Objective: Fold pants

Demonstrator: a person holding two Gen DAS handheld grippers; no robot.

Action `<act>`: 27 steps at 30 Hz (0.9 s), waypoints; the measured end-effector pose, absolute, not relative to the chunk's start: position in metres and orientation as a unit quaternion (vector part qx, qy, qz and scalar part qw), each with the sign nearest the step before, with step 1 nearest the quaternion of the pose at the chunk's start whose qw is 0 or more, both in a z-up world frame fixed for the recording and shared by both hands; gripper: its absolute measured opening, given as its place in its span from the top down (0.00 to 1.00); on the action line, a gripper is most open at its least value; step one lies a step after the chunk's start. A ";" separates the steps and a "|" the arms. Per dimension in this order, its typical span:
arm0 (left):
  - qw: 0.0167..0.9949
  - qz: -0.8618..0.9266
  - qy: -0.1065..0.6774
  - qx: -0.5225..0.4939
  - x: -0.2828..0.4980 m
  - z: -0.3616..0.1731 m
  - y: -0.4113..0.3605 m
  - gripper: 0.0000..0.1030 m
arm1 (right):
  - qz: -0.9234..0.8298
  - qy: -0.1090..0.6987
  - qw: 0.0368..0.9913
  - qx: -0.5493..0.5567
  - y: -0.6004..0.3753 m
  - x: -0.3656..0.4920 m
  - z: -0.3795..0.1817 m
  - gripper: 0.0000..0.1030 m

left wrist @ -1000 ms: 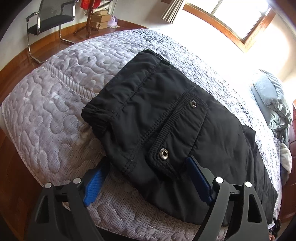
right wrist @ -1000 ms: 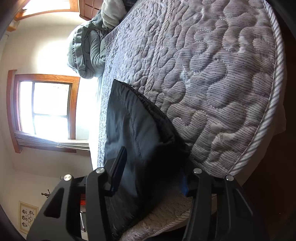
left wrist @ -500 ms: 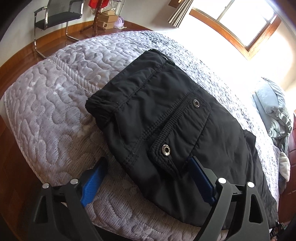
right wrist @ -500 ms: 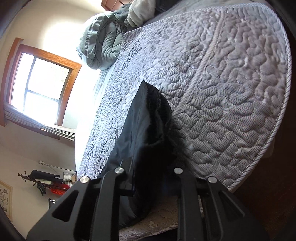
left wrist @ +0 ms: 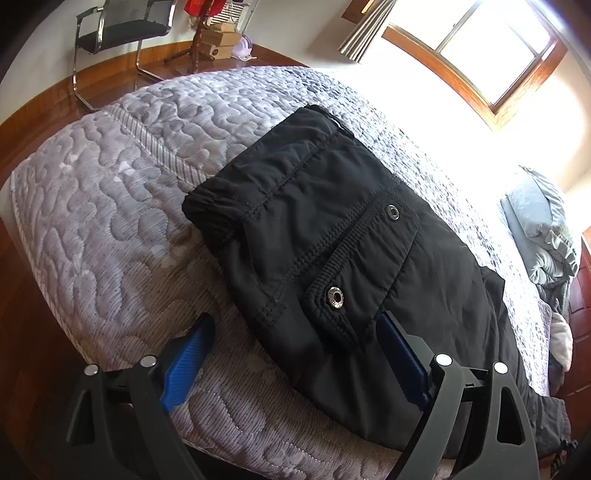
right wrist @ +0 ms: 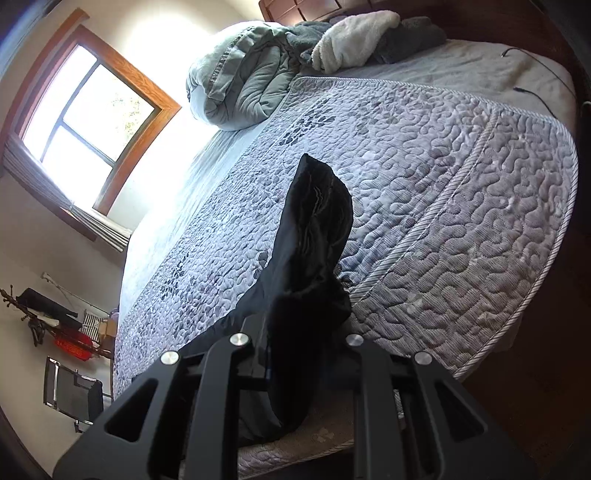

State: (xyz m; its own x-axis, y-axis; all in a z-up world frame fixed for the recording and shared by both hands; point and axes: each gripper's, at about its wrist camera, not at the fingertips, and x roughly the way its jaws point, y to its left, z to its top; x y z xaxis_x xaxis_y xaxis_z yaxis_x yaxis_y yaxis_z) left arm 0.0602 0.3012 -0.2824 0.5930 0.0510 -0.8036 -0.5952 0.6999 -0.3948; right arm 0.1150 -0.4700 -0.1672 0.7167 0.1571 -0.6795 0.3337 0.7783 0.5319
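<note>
Left to right. Left gripper (left wrist: 295, 354): jaws spread wide above the near edge of the bed (left wrist: 110, 221), holding nothing; its right finger (left wrist: 400, 354) lies against the pants (left wrist: 351, 251), beside the pocket flap (left wrist: 369, 266). The pants lie flat across the quilt, waistband toward the chair (left wrist: 122, 29). Compared with a second ago this view is almost unchanged, the gripper only slightly farther back. Right gripper (right wrist: 295, 365): jaws pressed together, pinching the leg end (right wrist: 314, 236). A second ago they were spread around flat cloth; since then they have closed and raised it into an upright ridge. The grasp looks secured, so the fold can begin, probably leg end toward waistband.
</note>
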 end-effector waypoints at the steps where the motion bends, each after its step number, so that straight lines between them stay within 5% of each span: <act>1: 0.827 0.196 0.407 -0.334 0.061 -0.282 0.301 0.13 | -0.052 0.373 0.868 0.323 -0.466 0.116 -0.164 0.84; 27: 0.827 0.178 0.406 -0.346 0.055 -0.282 0.306 0.13 | -0.050 0.370 0.908 0.191 -0.367 0.130 -0.106 0.85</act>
State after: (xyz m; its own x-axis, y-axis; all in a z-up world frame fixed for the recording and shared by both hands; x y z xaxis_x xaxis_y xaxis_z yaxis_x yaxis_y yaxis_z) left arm 0.0553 0.3061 -0.2816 0.6071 0.0139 -0.7945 -0.5755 0.6970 -0.4277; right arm 0.1304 -0.3669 -0.1056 0.7214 0.0506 -0.6907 0.2326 0.9216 0.3106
